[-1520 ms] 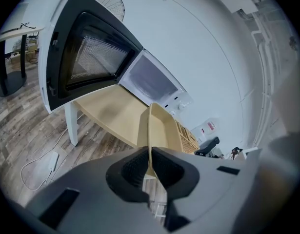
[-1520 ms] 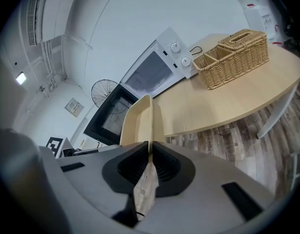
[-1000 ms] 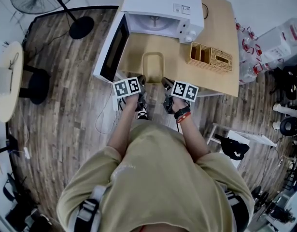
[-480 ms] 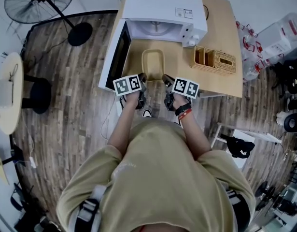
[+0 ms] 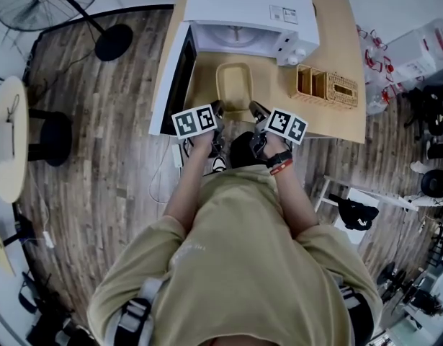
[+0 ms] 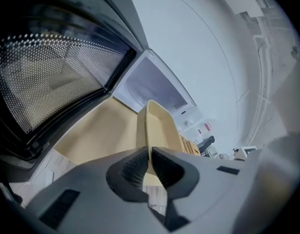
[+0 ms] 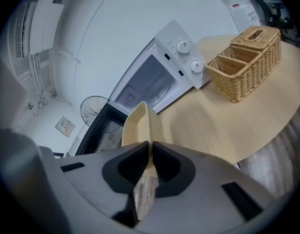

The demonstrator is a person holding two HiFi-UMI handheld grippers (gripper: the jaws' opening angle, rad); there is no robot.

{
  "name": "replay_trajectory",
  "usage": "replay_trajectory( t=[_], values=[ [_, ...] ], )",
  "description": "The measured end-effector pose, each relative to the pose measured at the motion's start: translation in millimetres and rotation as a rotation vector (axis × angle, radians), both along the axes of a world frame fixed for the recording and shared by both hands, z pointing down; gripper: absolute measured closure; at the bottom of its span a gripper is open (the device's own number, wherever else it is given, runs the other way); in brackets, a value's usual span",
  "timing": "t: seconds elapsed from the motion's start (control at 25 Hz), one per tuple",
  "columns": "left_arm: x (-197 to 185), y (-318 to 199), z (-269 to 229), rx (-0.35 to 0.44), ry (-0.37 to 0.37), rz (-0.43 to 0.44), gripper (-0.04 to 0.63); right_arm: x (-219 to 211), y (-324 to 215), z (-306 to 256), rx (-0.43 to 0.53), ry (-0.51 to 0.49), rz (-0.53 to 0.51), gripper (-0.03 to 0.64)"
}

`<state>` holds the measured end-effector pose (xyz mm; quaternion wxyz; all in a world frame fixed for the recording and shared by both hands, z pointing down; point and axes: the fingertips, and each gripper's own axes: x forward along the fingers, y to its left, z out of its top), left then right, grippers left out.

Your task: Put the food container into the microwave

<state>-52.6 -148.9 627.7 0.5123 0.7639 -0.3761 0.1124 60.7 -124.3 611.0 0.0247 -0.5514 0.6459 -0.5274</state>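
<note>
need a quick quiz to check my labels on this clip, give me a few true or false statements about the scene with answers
1. The microwave has its door open. True.
2. The container is inside the microwave. False: it is still outside, in front of the opening.
3. The left gripper and the right gripper are each shut on the container's rim. True.
4. The basket stands on top of the microwave. False: it stands on the table, beside the microwave.
</note>
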Motion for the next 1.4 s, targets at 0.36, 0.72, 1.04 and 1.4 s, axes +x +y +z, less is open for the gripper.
replay_trajectory(
  t=[0.36, 0.72, 1.04, 1.4],
  values=[
    [10, -47, 10, 0.021, -0.124, -0.01, 0.555, 8, -56, 13, -0.023, 0.084, 0.061, 0.572],
    [13, -90, 15, -0.008, -0.081, -0.038, 0.555, 12, -85, 17, -0.032, 0.01, 0.021, 0.572],
    [14, -114, 11, -0.001, -0.08, -0.054, 0.555, 14, -109, 16, -0.033, -0.014, -0.003, 0.572],
    [27, -136, 7, 0.027, -0.116, -0.041, 0.555, 28, -138, 17, -0.034, -0.036, 0.019, 0.572]
  ],
)
